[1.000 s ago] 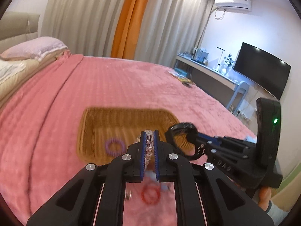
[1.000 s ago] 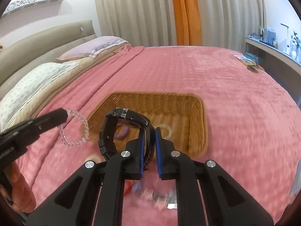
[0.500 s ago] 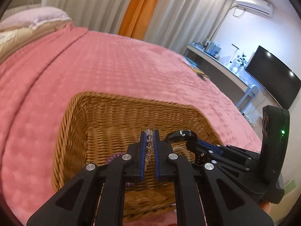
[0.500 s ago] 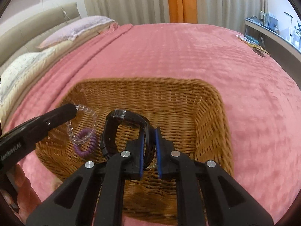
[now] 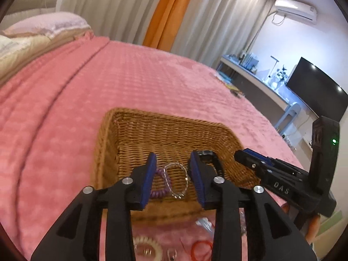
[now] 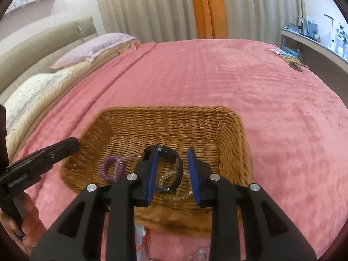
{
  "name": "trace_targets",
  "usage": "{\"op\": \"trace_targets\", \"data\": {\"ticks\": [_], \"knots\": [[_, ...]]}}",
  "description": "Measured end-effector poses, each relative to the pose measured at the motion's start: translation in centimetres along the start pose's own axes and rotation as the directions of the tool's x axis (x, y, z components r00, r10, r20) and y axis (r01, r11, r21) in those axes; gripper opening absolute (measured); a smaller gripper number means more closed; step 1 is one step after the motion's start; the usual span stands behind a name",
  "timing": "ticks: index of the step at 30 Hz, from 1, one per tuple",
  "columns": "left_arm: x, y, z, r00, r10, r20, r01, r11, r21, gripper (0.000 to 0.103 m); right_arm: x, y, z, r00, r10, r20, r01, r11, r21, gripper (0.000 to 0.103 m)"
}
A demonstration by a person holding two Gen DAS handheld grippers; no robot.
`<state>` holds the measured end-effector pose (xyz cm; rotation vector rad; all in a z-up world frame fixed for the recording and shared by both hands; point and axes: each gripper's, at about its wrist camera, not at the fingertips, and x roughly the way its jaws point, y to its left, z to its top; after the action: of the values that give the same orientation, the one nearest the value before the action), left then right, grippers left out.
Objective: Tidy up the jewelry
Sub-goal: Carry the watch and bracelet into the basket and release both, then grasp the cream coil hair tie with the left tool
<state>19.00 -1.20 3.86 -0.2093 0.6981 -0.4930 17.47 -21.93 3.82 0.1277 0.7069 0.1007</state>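
A wicker basket stands on the pink bedspread. Inside lie a purple coil band, a clear bead bracelet and a black watch. My left gripper is open and empty above the basket's near side, over the bracelet. My right gripper is open, with the watch lying between and below its fingers. In the left wrist view the right gripper shows at right; in the right wrist view the left gripper shows at left.
On the bedspread in front of the basket lie a cream coil band, a red ring band and small clear pieces. Pillows lie at the far left. A desk and a TV stand at right.
Both grippers have opened. The bead bracelet dropped from the left gripper and the black watch from the right gripper into the basket. Both grippers have drawn back a little from the basket.
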Motion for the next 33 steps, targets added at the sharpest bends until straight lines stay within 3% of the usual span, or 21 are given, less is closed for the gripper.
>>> {"op": "trace_targets", "data": {"ticks": [7,10,13,23,33], "knots": [[-6.0,-0.1,-2.2,0.998,0.013,0.056,-0.012,1.0,-0.006,0.041,-5.9,-0.4,-2.0,0.998,0.03,0.053,-0.029,1.0,-0.009,0.032],[-7.1,0.4,-3.9,0.998,0.037,0.052,-0.036,0.999,-0.02,0.042,-7.7,-1.0,-3.6,0.998,0.035,0.058,-0.035,0.999,0.001,0.04],[-7.3,1.2,-5.8,0.998,0.055,0.03,-0.053,0.998,-0.045,0.042,-8.6,-1.8,-5.7,0.999,0.031,0.043,-0.032,0.999,0.018,0.041],[-5.1,3.8,-9.8,0.99,0.129,-0.051,-0.133,0.987,-0.091,0.042,-7.1,-3.7,-12.1,0.995,0.031,-0.09,-0.023,0.996,0.084,0.041],[-2.8,5.3,-11.9,0.987,0.1,-0.124,-0.115,0.986,-0.12,0.04,-5.0,-5.1,-13.0,0.988,-0.014,-0.156,0.03,0.994,0.101,0.04]]}}
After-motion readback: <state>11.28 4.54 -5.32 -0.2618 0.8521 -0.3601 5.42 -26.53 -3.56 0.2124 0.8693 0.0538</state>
